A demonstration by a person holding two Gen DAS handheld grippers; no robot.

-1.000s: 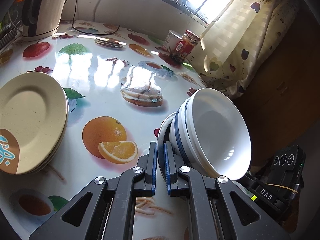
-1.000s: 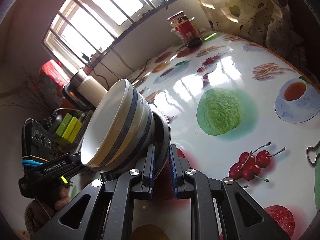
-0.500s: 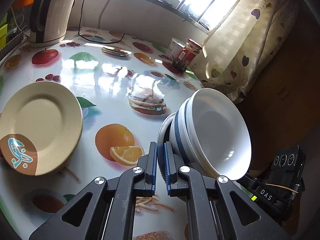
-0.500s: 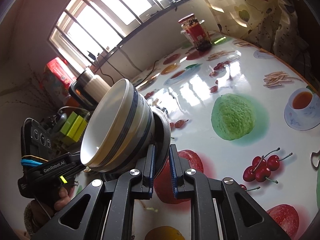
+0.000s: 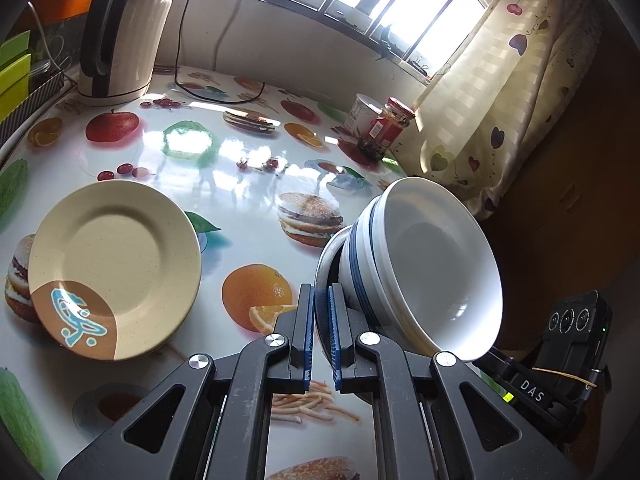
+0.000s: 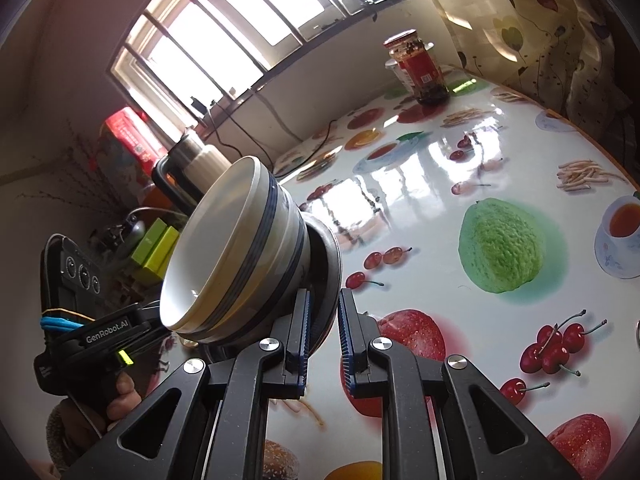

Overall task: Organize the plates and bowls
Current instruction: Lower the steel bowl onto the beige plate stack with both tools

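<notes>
While both grippers pinch opposite rim edges of a shallow dish, the left gripper [image 5: 321, 334] is nearly closed on it and the right gripper [image 6: 323, 336] sits a little wider. Two nested blue-banded bowls [image 5: 420, 268] ride tilted on that dish [image 5: 326, 256]. Left of the bowls, nearer the left gripper, one cream plate [image 5: 114, 276] rests on the table [image 5: 224, 164], apparently topping a stack.

Fruit-print table [image 5: 224, 168] carries cream plates [image 5: 114, 268], kettle [image 5: 124, 32], 2 jars [image 5: 384, 128].
</notes>
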